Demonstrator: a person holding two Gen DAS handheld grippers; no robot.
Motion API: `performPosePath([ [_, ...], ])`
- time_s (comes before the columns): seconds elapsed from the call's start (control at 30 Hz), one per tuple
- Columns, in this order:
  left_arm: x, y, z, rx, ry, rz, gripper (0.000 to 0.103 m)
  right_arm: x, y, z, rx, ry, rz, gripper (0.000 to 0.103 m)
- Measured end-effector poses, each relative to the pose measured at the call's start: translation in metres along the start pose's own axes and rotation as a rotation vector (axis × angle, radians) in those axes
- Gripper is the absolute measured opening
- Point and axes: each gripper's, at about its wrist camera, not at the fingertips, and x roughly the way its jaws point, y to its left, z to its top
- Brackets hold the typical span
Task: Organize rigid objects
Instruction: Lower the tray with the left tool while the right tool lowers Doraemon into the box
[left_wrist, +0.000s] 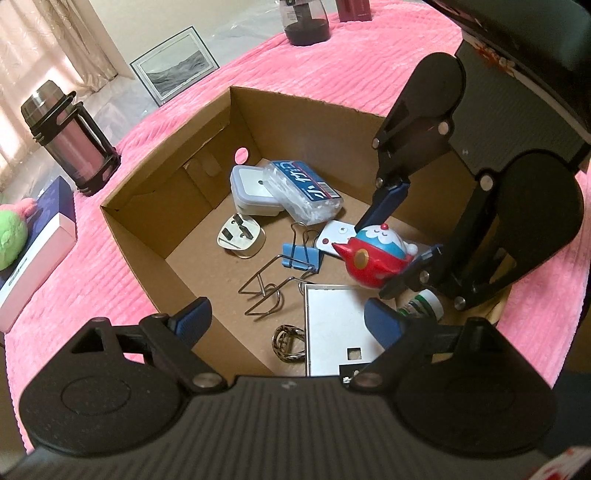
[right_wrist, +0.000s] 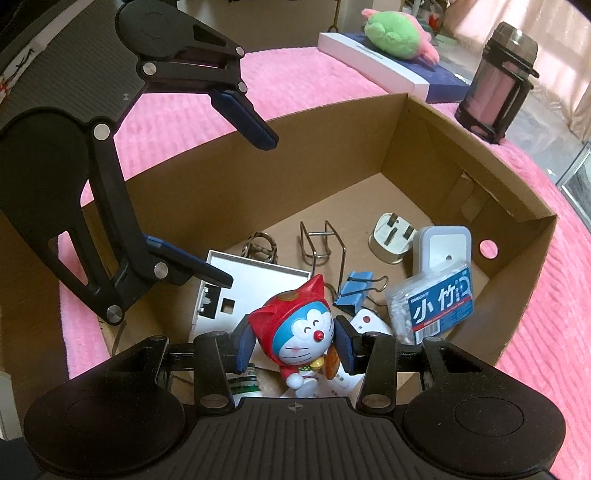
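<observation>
Red hood and blue face sit squarely between the blue pads of the right tool (right_wrist: 293, 349), which is pinching the Doraemon figure (right_wrist: 295, 332) on both sides of its head. From the left wrist view the same figure (left_wrist: 376, 254) hangs low inside the cardboard box (left_wrist: 258, 110), above the clutter at the near-right end, and whether its base touches anything yet cannot be told. The left tool (left_wrist: 288, 317) is spread wide and carries nothing, hovering over the box's near wall.

Working outward, directly under and beside the figure lie a white panel with a square cut-out (left_wrist: 332, 325), a small white remote (left_wrist: 334, 236), a blue binder clip (left_wrist: 301, 256) and a green-labelled bottle (left_wrist: 424, 304). Further along the floor are a bent wire stand (left_wrist: 264, 291), a white plug adapter (left_wrist: 242, 240), a grey-edged white case (left_wrist: 253, 192) with a pack of cotton swabs (left_wrist: 304, 192) resting on it, and a patterned ring (left_wrist: 286, 341).

The judgement here: this looks like the placing step. To do it well, the right tool should come down over a bare patch of cardboard rather than the remote or panel, keep the figure upright, and part its pads only once the base is settled, since a rounded toy would likely topple off uneven items. The left tool should stay clear of the descent.
</observation>
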Motion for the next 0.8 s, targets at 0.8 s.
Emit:
performPosePath([
  [0.8,-0.058,-0.013,-0.01,-0.152,-0.089,0.067,0.087,-0.067,0.019,-0.019,0.155,-0.164,-0.079,0.042],
])
